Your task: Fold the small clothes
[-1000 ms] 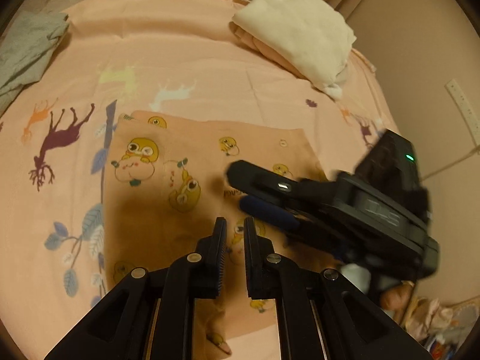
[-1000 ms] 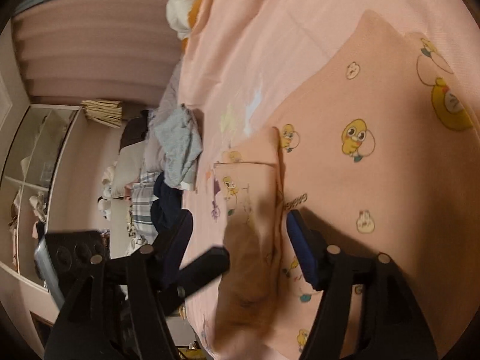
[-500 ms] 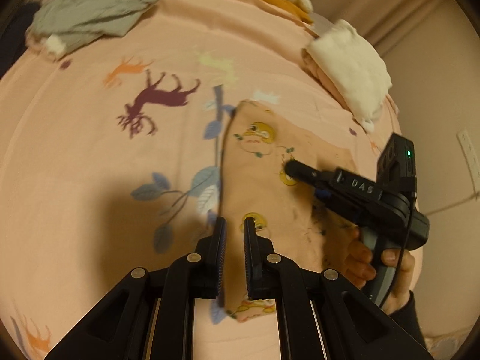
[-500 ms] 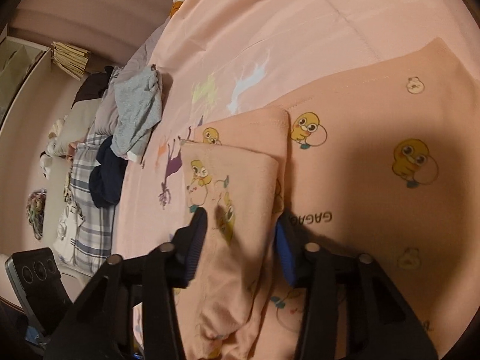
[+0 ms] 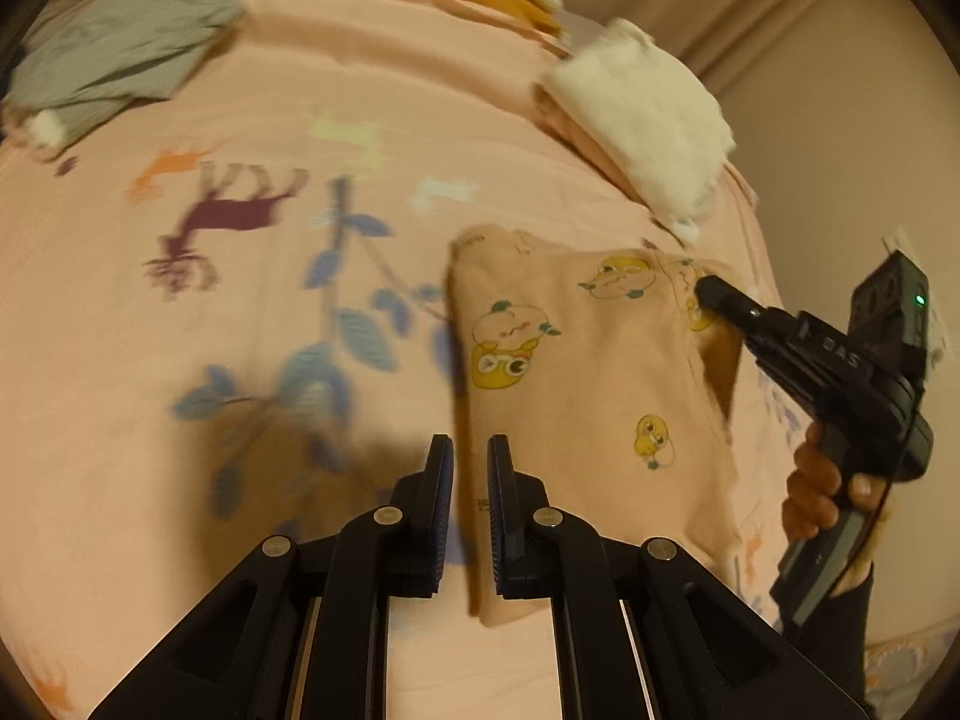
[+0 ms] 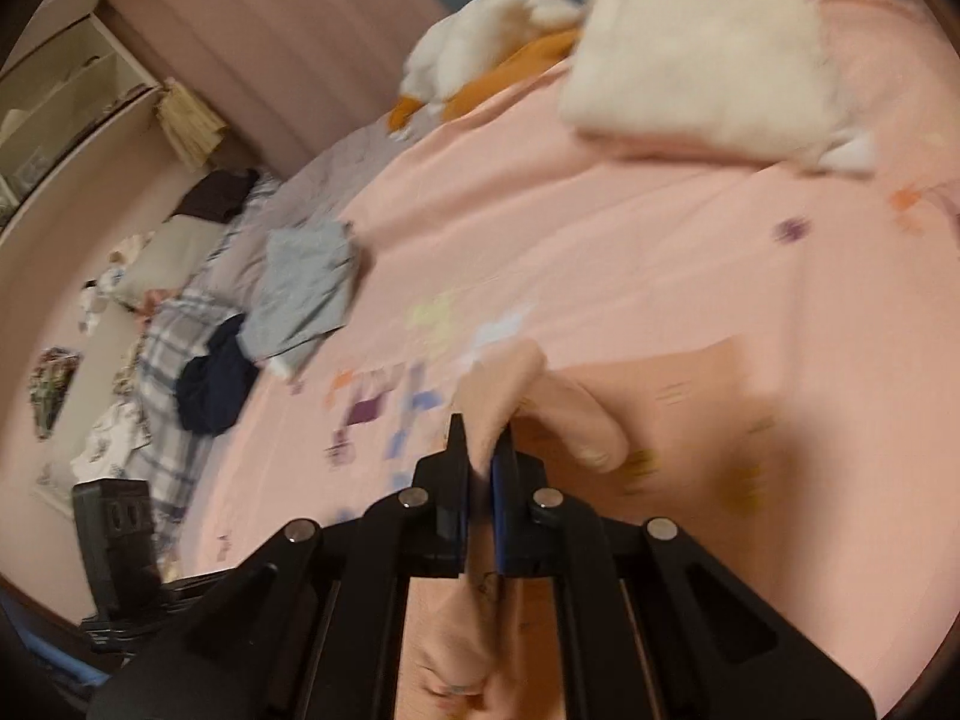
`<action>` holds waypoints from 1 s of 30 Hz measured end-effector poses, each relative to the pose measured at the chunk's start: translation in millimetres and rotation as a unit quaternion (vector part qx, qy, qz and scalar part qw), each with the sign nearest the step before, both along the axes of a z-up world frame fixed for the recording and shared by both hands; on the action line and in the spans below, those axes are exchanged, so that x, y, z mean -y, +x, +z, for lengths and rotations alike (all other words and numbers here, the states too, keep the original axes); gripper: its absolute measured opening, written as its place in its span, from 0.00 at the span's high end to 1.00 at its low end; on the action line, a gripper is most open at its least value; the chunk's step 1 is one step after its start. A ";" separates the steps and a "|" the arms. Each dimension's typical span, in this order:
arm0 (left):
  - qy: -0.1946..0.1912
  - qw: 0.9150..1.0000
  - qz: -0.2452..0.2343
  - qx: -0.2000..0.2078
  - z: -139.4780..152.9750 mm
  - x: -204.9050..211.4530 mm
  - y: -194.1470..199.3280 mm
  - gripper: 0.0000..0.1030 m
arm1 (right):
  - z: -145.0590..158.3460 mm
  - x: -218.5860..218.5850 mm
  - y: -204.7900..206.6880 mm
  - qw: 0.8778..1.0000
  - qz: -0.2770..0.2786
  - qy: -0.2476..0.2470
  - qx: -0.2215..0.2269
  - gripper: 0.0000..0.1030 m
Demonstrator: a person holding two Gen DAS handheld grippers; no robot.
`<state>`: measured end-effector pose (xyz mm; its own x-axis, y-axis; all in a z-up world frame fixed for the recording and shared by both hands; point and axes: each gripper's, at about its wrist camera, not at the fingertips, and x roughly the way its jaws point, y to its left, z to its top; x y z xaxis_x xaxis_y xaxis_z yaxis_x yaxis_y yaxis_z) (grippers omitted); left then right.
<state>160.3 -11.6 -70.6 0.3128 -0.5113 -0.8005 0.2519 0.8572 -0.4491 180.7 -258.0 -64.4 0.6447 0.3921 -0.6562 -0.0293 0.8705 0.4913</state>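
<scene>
Pink bedsheet [image 5: 360,90] printed with deer and blue leaves covers the bed, with a beige wall beyond. On it lies the peach duck-print garment [image 5: 588,396], partly folded. The right gripper [image 6: 480,450] is closed on a raised fold of this garment. The left gripper [image 5: 470,468] hovers over the garment's left edge, its jaws a narrow gap apart with nothing clearly between them. Beyond the garment sits a folded white cloth [image 5: 642,120]; far to the garment's left lies a grey garment [image 5: 120,60]. The right tool's body reads "DAS".
</scene>
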 end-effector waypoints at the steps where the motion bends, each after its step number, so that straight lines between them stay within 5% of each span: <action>1: 0.002 1.000 -0.009 0.001 -0.8 9.5 0.5 0.95 | -3.4 11.4 -0.5 1.000 -0.007 -0.004 -0.005 0.94; 7: 0.003 0.997 -0.074 -0.005 -13.3 69.6 -2.1 0.95 | -55.5 56.8 0.1 0.996 -0.043 0.008 -0.081 0.93; 13: 0.030 0.994 -0.103 -0.011 -34.2 99.7 -2.9 0.95 | -74.4 75.5 2.5 0.989 -0.043 0.120 -0.081 0.85; 18: 0.037 0.994 -0.105 -0.016 -41.5 102.7 -1.9 0.95 | -75.7 72.4 19.6 0.984 -0.034 0.164 -0.066 0.76; 26: 0.036 0.994 -0.101 -0.020 -44.9 103.4 -1.7 0.95 | -26.6 77.6 33.6 0.985 -0.060 0.159 0.016 0.74; 30: 0.034 0.994 -0.100 -0.020 -45.8 102.7 -0.2 0.95 | -0.9 80.9 16.3 0.991 -0.065 0.111 0.046 0.74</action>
<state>160.1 -114.3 -116.4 0.1766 -0.5041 -0.8454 0.4036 0.8205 -0.4049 197.0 -338.9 -65.3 0.7519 0.4296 -0.5002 0.0229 0.7412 0.6709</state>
